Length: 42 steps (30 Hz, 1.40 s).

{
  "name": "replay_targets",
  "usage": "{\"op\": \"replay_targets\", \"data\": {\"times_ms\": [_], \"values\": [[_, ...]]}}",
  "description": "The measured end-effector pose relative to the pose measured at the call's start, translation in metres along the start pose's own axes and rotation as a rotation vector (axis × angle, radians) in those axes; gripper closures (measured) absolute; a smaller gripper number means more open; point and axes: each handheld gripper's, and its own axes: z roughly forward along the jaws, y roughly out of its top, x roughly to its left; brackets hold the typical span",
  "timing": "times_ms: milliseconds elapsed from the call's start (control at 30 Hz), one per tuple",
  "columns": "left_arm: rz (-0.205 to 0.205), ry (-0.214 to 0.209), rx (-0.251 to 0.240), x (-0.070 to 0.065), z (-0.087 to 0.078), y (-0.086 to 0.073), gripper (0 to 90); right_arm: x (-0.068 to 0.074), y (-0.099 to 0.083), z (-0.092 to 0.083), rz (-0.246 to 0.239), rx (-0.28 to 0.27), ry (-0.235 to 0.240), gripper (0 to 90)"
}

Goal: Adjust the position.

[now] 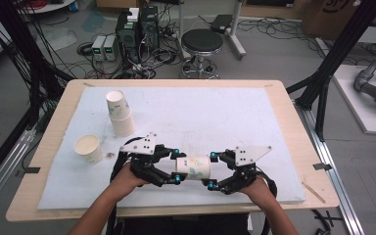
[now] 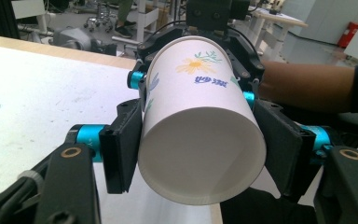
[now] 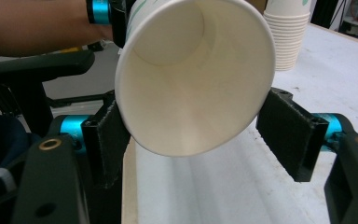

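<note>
A white paper cup (image 1: 194, 168) with a flower print lies level in the air between my two grippers, above the front of the white mat (image 1: 215, 117). My left gripper (image 1: 176, 166) is shut on its closed base end; in the left gripper view both pads (image 2: 121, 149) press the sides of the cup (image 2: 196, 116). My right gripper (image 1: 212, 170) meets the open mouth end. In the right gripper view the cup (image 3: 196, 70) gapes toward the camera, and each pad (image 3: 105, 140) touches the rim on its side.
A stack of paper cups (image 1: 121, 120) stands at the mat's back left, with its top cup tilted; it also appears in the right gripper view (image 3: 286, 32). A single upright cup (image 1: 88, 148) stands front left. The wooden table edge (image 1: 176, 209) runs just below my hands.
</note>
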Motion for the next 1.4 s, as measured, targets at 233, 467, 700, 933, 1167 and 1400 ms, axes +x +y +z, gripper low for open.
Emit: {"op": "replay_targets", "data": {"times_ms": [233, 467, 700, 933, 1167, 1400], "values": [[0.005, 0.084, 0.084, -0.002, 0.003, 0.004, 15.4, 0.001, 0.005, 0.003, -0.029, 0.110, -0.048, 27.9], [0.023, 0.132, 0.201, -0.001, 0.006, 0.006, 15.1, 0.000, 0.012, 0.007, -0.057, 0.222, -0.076, 27.9], [0.055, 0.123, 0.263, -0.001, 0.008, 0.006, 15.6, -0.001, 0.026, 0.011, -0.105, 0.318, -0.090, 27.8], [0.076, 0.126, 0.300, -0.001, 0.010, 0.007, 15.8, 0.000, 0.039, 0.017, -0.159, 0.404, -0.096, 27.8], [0.101, 0.140, 0.362, -0.001, 0.014, 0.008, 17.4, 0.002, 0.048, 0.025, -0.190, 0.481, -0.091, 27.8], [0.115, 0.142, 0.405, 0.000, 0.017, 0.009, 18.6, 0.002, 0.052, 0.031, -0.210, 0.541, -0.089, 27.8]]}}
